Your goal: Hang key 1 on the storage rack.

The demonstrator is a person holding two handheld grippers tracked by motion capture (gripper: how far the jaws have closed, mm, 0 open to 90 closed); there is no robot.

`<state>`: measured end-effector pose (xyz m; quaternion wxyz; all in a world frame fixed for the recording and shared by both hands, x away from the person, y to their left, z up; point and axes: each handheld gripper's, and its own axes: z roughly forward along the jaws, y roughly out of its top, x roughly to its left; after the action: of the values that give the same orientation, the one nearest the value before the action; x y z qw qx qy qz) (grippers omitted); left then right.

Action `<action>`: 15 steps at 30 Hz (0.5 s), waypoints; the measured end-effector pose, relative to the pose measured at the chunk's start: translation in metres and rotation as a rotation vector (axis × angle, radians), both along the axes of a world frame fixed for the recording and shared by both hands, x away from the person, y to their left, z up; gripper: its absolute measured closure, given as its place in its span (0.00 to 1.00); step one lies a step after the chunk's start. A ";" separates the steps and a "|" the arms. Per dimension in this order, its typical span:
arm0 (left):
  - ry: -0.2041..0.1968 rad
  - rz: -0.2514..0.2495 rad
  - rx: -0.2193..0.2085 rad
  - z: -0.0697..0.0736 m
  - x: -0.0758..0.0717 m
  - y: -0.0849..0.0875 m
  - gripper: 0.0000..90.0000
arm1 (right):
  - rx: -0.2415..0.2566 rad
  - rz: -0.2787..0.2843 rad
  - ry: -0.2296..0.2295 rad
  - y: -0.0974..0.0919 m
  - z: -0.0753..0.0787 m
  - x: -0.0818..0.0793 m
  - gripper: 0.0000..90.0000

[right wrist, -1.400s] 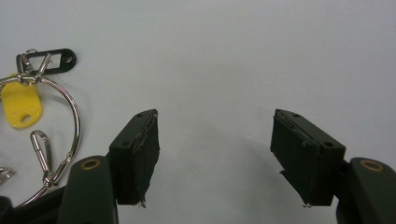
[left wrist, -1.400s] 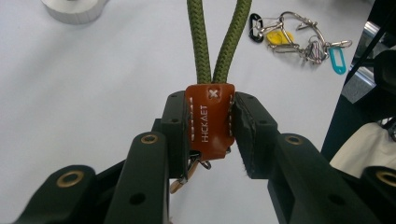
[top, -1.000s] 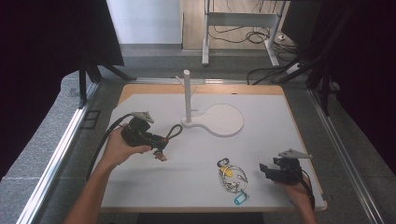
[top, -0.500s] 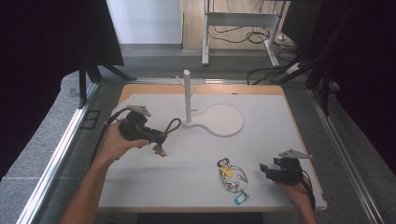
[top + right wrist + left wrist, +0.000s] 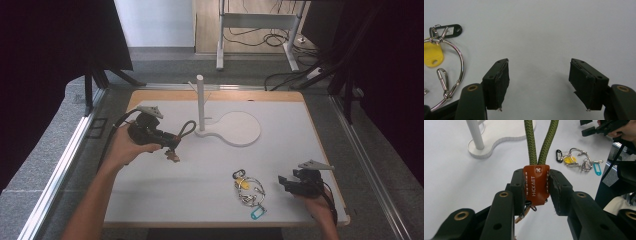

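A large white rectangular board (image 5: 165, 200) is laid over the table, and on it a white stand is set: a flat rounded base plate (image 5: 239, 131) with one upright white post (image 5: 200, 102) at its left end. Nothing is hung on the post, so the work is judged to be at an early-to-middle stage: one keychain has been taken up, but its loop has not yet been brought over the post, and a second bundle lies untouched.

The left gripper (image 5: 172, 141) is held above the board, left of the stand, with its tip pointed toward the post. In the left gripper view its jaws are seen clamped on the brown stitched leather tab (image 5: 536, 183) of an olive-green braided rope-loop keychain (image 5: 544, 142); the pads press on both sides of the tab, the rope loop runs forward from it, and small metal hardware hangs beneath. In the high view the loop (image 5: 186, 129) is seen near the post but apart from it.

The right gripper (image 5: 287, 184) is rested at the board's near right corner; its jaws stand wide apart with only bare board between them.

Just left of it lies the bundle of silver metal key rings and clips (image 5: 248, 190), carrying a yellow tag (image 5: 432, 56), a black tag (image 5: 450, 30) and a teal tag (image 5: 256, 213).

Counted: one board, one stand with one post, two grippers, one rope keychain, one ring bundle, three coloured tags.
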<state>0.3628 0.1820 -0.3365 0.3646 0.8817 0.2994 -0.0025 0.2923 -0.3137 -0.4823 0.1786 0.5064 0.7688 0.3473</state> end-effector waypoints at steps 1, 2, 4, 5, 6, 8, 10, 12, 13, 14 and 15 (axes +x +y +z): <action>0.000 0.000 0.000 0.000 0.000 0.000 0.75 | 0.000 0.000 0.000 0.000 0.000 0.000 0.36; -0.001 -0.005 -0.010 0.003 0.001 -0.001 0.75 | 0.000 0.001 0.005 0.000 0.000 0.000 0.36; -0.003 -0.004 -0.008 0.005 0.002 -0.002 0.75 | -0.001 0.001 0.006 0.000 0.000 0.000 0.36; -0.003 -0.004 -0.008 0.005 0.002 -0.002 0.75 | -0.001 0.001 0.006 0.000 0.000 0.000 0.36; -0.004 -0.006 -0.008 0.007 0.003 -0.002 0.75 | -0.002 0.001 0.005 0.000 0.000 0.000 0.36; -0.005 -0.004 -0.007 0.008 0.003 -0.002 0.75 | -0.002 0.001 0.006 0.000 0.000 0.000 0.36; -0.006 -0.005 -0.004 0.009 0.004 -0.002 0.75 | -0.002 0.000 0.006 0.000 0.000 0.000 0.36; -0.004 -0.006 -0.004 0.009 0.005 -0.002 0.75 | -0.002 0.000 0.006 0.000 0.000 0.000 0.36; -0.003 -0.005 -0.004 0.009 0.006 -0.002 0.75 | -0.002 0.000 0.007 0.000 0.000 0.000 0.36; 0.002 -0.006 -0.006 0.010 0.007 -0.002 0.75 | -0.002 0.000 0.007 0.000 0.000 0.000 0.36; 0.002 -0.006 -0.006 0.010 0.007 -0.002 0.75 | -0.002 0.000 0.007 0.000 0.000 0.000 0.36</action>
<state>0.3698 0.1796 -0.3267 0.3667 0.8816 0.2970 -0.0056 0.2922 -0.3139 -0.4823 0.1763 0.5073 0.7698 0.3450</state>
